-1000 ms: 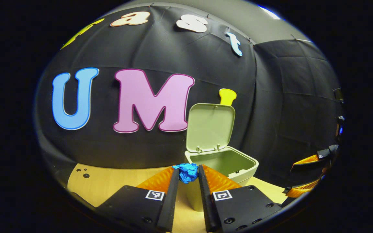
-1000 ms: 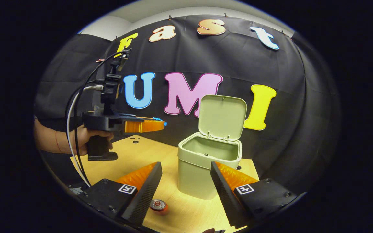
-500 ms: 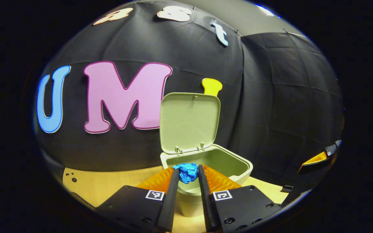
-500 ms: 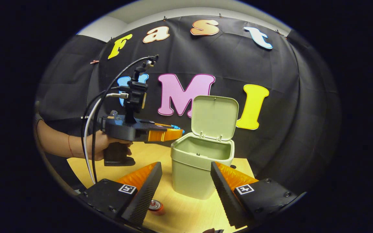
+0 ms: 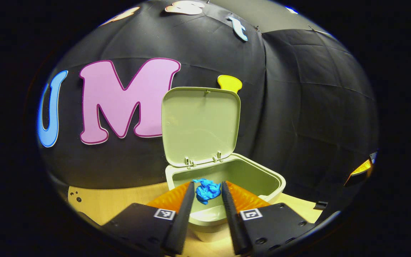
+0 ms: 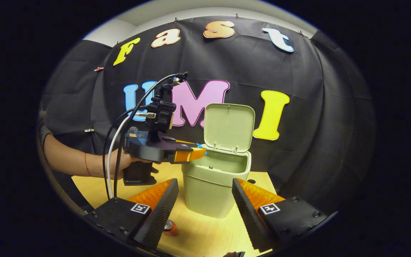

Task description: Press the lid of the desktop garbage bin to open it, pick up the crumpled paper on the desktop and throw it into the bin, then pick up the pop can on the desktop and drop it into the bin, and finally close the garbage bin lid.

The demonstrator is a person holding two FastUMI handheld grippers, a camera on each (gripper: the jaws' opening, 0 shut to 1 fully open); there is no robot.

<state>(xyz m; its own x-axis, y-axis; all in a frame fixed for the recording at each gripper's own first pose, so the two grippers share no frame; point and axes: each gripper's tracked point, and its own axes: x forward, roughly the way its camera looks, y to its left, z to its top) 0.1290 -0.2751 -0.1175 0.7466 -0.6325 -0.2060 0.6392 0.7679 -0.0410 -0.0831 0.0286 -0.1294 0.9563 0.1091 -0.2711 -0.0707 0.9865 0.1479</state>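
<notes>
"Anything you can read on your left gripper (image 5: 207, 185)?"

"No words or numbers. Just behind your jaws, each finger base carries a square black-and-white marker (image 5: 165, 213). It's a coded pattern, not writing. Your right gripper (image 6: 203, 182) has the same squares behind its jaws."

"And the pop can (image 6: 170, 227), low beside your right gripper's left jaw?"

"Its print is too small to read. On the bin (image 6: 209, 185) ahead of your jaws, I can make out no lettering."

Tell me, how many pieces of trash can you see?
2. A crumpled blue paper ball sits between the left gripper fingers, above the open pale green plastic bin. A red pop can lies on the wooden desktop by the right gripper. More may be hidden inside the bin.
</notes>
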